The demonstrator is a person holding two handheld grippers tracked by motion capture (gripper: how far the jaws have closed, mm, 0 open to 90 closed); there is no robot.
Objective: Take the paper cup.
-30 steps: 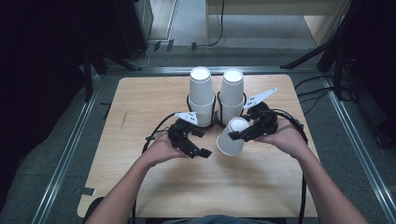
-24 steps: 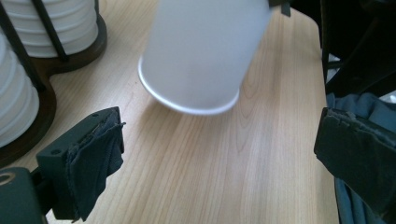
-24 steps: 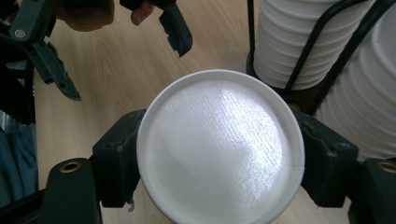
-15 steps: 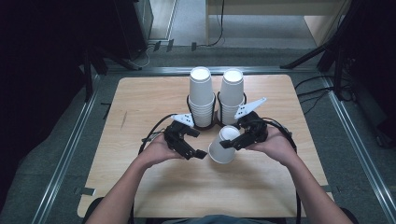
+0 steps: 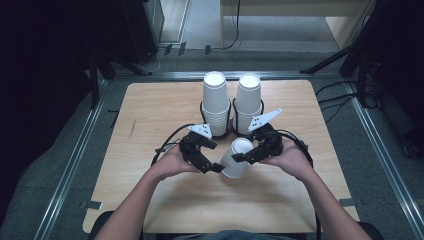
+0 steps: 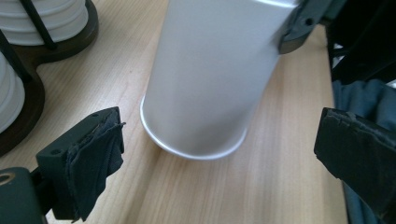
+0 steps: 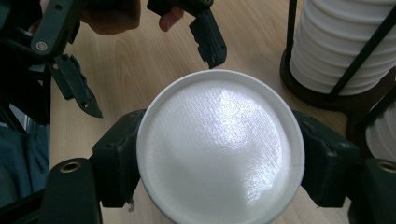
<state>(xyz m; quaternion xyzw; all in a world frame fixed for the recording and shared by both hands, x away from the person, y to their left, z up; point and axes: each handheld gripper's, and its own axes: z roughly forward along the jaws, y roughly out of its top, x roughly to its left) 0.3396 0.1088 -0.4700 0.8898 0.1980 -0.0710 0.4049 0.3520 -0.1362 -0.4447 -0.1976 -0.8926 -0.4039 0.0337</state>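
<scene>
A person sat at a light wooden tabletop (image 5: 150, 115) with a black two-jaw hand-held gripper in each hand. The right hand-held gripper (image 5: 241, 156) was closed on a single white paper cup (image 5: 236, 157), its two pads pressing the cup's sides. The cup was upside down and tilted, its flat base turned up and toward the far edge of the tabletop, its open rim low and near the wood. It sat between the two hands, just in front of a dark wooden cup stand (image 5: 231, 131).

In the right gripper view, the cup's round white base (image 7: 219, 149) sat squarely between the two black jaws, which touched it on either side.

The left hand-held gripper (image 5: 212, 167) was open, with nothing between its jaws. It sat just beside the cup, on the person's left, pointing toward it. In the left gripper view, its two cloth-padded jaws stood wide apart at the bottom corners, and the cup's wall and rim (image 6: 196, 149) lay ahead of them, close to the wood; whether the rim touched the tabletop could not be told.

The stand held two tall stacks of white paper cups side by side, the left stack (image 5: 215, 102) and the right stack (image 5: 248, 100), each ringed by thin black uprights. Black cables (image 5: 170, 142) trailed from the grippers across the tabletop.
</scene>
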